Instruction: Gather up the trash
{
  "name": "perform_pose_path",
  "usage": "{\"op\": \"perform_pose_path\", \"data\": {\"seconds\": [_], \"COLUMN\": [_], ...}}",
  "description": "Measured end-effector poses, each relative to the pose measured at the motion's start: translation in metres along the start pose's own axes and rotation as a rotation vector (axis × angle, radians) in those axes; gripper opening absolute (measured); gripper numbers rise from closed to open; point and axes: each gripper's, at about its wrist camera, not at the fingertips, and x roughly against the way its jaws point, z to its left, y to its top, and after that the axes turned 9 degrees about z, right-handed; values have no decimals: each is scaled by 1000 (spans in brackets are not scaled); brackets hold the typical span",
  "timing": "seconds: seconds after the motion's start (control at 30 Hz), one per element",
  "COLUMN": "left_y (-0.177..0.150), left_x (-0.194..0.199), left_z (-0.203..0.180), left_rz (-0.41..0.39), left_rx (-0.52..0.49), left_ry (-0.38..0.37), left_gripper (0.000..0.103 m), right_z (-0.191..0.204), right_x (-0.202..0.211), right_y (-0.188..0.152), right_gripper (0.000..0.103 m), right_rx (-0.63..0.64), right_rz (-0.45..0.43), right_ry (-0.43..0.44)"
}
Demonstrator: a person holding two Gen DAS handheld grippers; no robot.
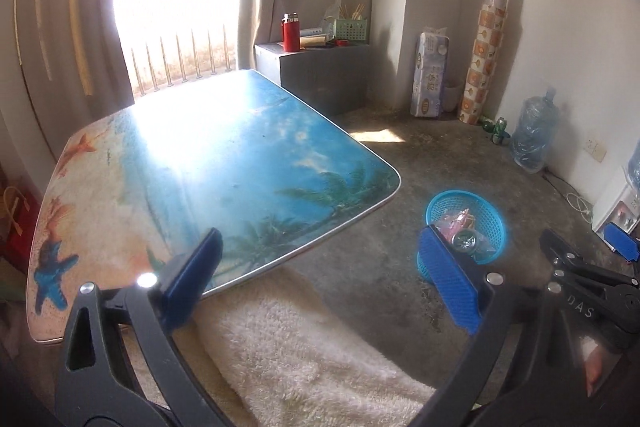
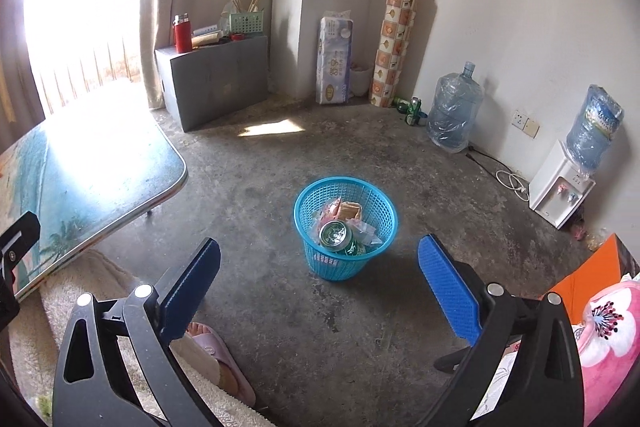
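Note:
A blue mesh trash basket (image 2: 346,267) stands on the concrete floor, holding a green can (image 2: 335,235) and several wrappers (image 2: 349,210). My right gripper (image 2: 320,275) is open and empty, held above the floor just short of the basket. My left gripper (image 1: 320,275) is open and empty over the near corner of the low beach-print table (image 1: 224,163). The basket also shows in the left wrist view (image 1: 486,215), partly hidden by my right finger pad (image 1: 452,283). The right gripper's body (image 1: 592,291) shows at the right edge there.
A cream fluffy rug (image 1: 296,347) lies beside the table. A slippered foot (image 2: 216,351) rests near my right gripper. A grey box (image 2: 216,83), tissue pack (image 2: 335,59), water jug (image 2: 454,111), cans (image 2: 414,109) and dispenser (image 2: 560,187) line the walls.

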Motion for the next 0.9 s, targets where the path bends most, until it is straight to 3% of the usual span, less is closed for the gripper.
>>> {"op": "perform_pose_path", "data": {"seconds": [0.2,0.43,0.57,0.9], "left_y": [4,6,7,14], "left_x": [3,-3,-4,-8], "left_z": [-2,10,17,-1], "left_rz": [-23,2,7,8], "left_rx": [-17,57,117,49], "left_ry": [55,-19,-2,23], "left_gripper": [95,95,95,95], "right_z": [0,0,0,-4], "right_x": [3,1,-1,-1], "right_y": [0,0,-2,0], "right_gripper": [97,97,97,97], "right_rx": [-20,-32,-32,-52], "right_rz": [-16,-14,-3,-3], "right_ry": [-13,-28,-41,-61]}}
